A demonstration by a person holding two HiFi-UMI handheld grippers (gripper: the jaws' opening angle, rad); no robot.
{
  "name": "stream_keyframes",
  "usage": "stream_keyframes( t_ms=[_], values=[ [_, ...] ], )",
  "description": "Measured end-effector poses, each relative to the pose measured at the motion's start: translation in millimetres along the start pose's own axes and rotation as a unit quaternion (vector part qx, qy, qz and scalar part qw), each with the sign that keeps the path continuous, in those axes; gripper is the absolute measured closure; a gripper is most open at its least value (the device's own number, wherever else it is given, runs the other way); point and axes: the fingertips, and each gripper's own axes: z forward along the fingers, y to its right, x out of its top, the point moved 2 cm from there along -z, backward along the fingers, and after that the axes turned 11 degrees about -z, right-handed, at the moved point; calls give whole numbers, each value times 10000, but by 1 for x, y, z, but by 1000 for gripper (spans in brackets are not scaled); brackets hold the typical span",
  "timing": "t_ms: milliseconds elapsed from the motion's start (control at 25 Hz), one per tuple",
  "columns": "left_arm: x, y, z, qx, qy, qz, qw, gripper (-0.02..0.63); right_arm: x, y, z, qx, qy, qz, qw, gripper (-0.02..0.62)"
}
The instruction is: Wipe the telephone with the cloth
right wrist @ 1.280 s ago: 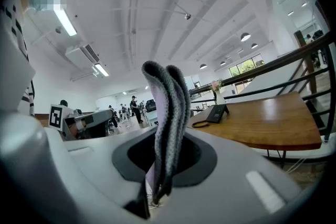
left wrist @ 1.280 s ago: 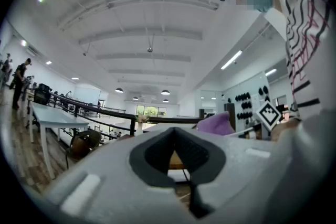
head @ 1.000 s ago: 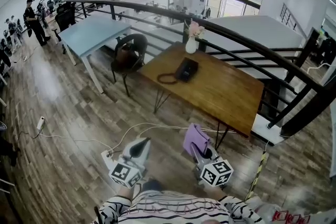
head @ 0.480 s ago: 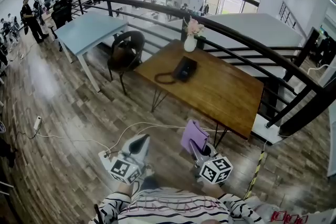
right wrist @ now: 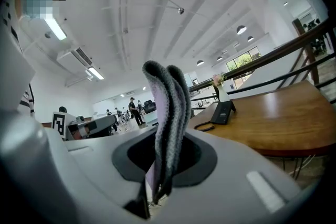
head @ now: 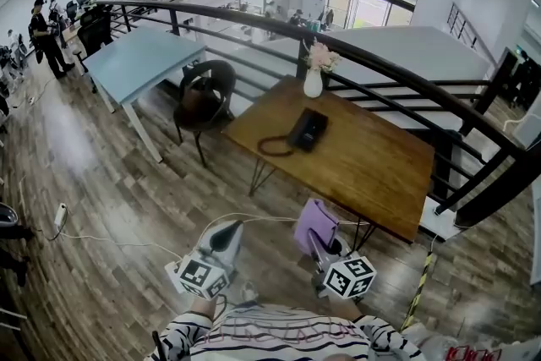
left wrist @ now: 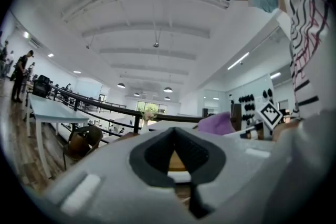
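The surface has drawn slightly nearer, yet the phone at its far left sits well beyond the cloth clamped in the right tool; the left tool is closed together, empty.

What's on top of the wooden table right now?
A black telephone with its cord and a white vase of flowers at the far edge. The rest of the table is bare wood; only the patches beneath those are covered.
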Motion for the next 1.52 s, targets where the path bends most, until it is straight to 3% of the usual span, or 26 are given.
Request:
stream_keyframes(
  t_ms=[360, 640, 1040, 1520],
  values=[
    [24, -97, 25, -199, -74, -100, 9997, 604, 13, 0, 91, -320, 45, 7, 9995, 545],
    [34, -146, 37, -406, -158, -82, 9990, 604, 14, -3, 134, -553, 116, 110, 9983, 545],
    [27, -171, 64, -372, -229, -369, 9984, 604, 20, 22, 163, -591, -39, 133, 9982, 545],
    [42, -195, 165, -202, -242, -221, 9993, 604, 53, 110, 223, -311, -42, 136, 9994, 545]
  ],
)
